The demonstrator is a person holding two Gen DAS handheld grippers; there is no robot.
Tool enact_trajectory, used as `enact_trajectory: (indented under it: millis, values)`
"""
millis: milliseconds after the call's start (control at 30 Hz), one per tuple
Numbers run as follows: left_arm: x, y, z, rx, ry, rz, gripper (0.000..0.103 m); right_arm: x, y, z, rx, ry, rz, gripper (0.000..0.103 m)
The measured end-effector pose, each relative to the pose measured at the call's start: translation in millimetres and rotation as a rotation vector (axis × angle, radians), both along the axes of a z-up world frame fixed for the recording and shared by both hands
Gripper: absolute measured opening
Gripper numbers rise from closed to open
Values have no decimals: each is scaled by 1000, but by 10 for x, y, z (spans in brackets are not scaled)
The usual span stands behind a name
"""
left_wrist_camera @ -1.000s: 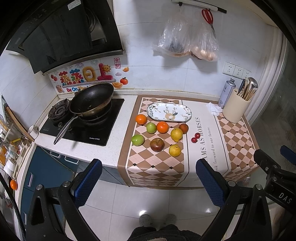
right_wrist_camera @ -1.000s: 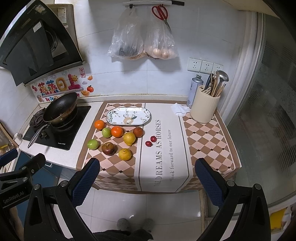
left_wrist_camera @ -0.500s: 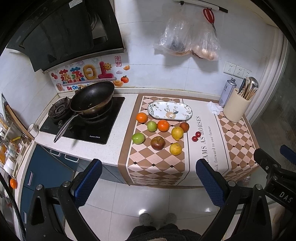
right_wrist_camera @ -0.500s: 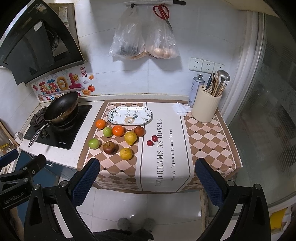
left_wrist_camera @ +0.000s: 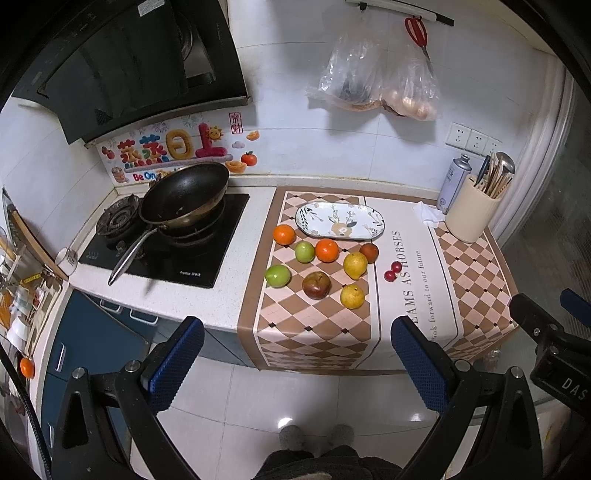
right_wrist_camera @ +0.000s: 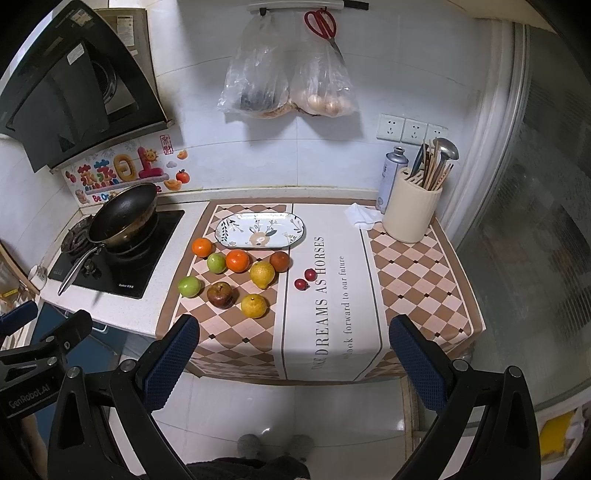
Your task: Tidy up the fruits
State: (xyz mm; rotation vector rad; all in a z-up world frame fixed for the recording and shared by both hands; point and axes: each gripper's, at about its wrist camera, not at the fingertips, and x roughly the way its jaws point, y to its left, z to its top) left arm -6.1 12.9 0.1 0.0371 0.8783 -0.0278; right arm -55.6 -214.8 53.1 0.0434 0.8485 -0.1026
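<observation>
Far ahead of the left claw and off to its left, a black pan [left_wrist_camera: 184, 195] sits on the stove [left_wrist_camera: 166, 240], under the hood [left_wrist_camera: 129, 62]. Ahead and to the right, a cream utensil holder [left_wrist_camera: 471, 214] stands on the surface beside a spray can [left_wrist_camera: 453, 184]. Two plastic bags [right_wrist_camera: 288, 85] and red scissors [right_wrist_camera: 321, 22] hang on the wall.

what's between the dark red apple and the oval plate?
In the right wrist view, an orange sits between the dark red apple and the oval plate, with a green fruit just beside it.
</observation>
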Motion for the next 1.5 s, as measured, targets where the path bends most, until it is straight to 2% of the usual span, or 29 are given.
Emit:
enact_trajectory:
  millis: [167, 267, 333, 500, 567, 667, 767, 833, 933, 1033, 1133, 1233, 1367, 1400, 1467, 1500]
  values:
    - [99, 290, 35, 31, -147, 44, 103, 18, 28, -71, 77, -43, -48, 103]
    - [292, 471, -88, 65, -174, 71, 103, 120, 13, -284, 126, -50, -82, 103]
    - [456, 576, -197, 78, -159, 84, 103, 241, 16, -422, 147, -31, -93, 103]
    - [1033, 832, -663, 96, -26, 142, 103, 764, -5, -961, 263, 68, -94, 103]
    - [1188, 894, -820, 101, 16, 163, 103, 1057, -10, -1277, 302, 123, -82, 103]
    - [1548, 954, -1223, 108, 129, 191, 103, 1547, 37, -1825, 320, 211, -53, 101]
    - [1891, 898, -1604, 101, 244, 186, 103, 2090, 152, -2465, 321, 317, 2, 95]
    - [2061, 845, -1810, 94, 303, 181, 103, 2440, 242, -2937, 313, 406, 38, 82]
    - [2332, 715, -2126, 82, 406, 168, 102, 2813, 356, -3547, 310, 519, 72, 79]
    - [2561, 520, -2358, 53, 473, 128, 102, 3039, 458, -3938, 309, 593, 107, 71]
    - [2754, 248, -2575, 20, 540, 58, 102, 3138, 528, -4072, 283, 600, 144, 62]
    - [2876, -20, -2788, 1, 605, -22, 102, 3141, 410, -4116, 292, 616, 135, 62]
    - [2966, -344, -3101, 39, 678, -108, 101, 3115, 155, -4101, 302, 646, 101, 62]
    - [2982, -408, -3177, 47, 695, -125, 99, 3113, 125, -4106, 306, 647, 102, 62]
    - [3015, -492, -3280, 60, 717, -146, 83, 3115, 81, -4106, 318, 657, 108, 62]
    - [3035, -528, -3327, 68, 726, -155, 79, 3122, 101, -4103, 317, 662, 113, 62]
